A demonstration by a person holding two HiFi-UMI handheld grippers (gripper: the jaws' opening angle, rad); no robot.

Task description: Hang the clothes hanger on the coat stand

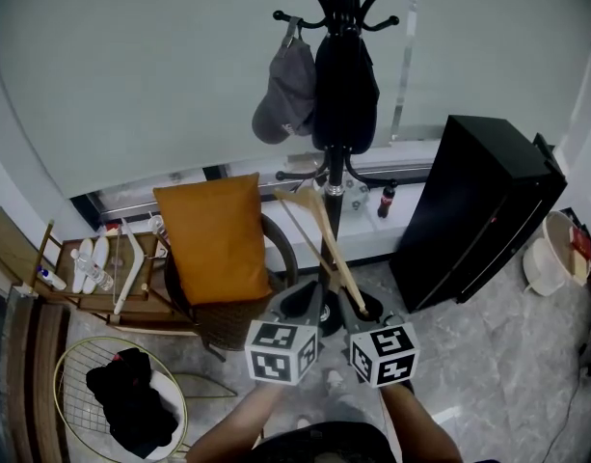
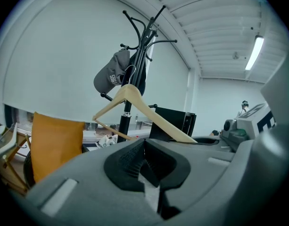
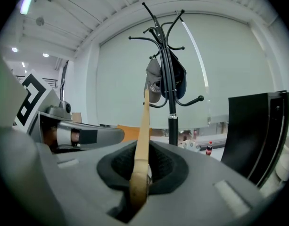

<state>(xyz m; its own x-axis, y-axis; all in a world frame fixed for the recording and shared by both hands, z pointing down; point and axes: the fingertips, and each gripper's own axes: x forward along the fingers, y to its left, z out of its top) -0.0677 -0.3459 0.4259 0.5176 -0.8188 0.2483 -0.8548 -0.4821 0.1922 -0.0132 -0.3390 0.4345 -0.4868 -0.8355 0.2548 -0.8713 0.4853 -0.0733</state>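
Two grippers sat side by side low in the head view, w/ the wooden hanger slanting up from them toward the coat stand, not yet on it. The right gripper was clamped on the tip of one hanger arm. The left gripper had its jaws drawn nearly together on nothing, the hanger passing beyond it. A cap and a dark item hung from the stand's lower pegs; the upper pegs looked free. By its look the hanger was light & stiff, of smooth wood, so prob. apt to swivel in a grip at one far end, w/ its whole length acting as a lever. A hold nearer the neck, or a 2nd grip from the left, would likely steady it.
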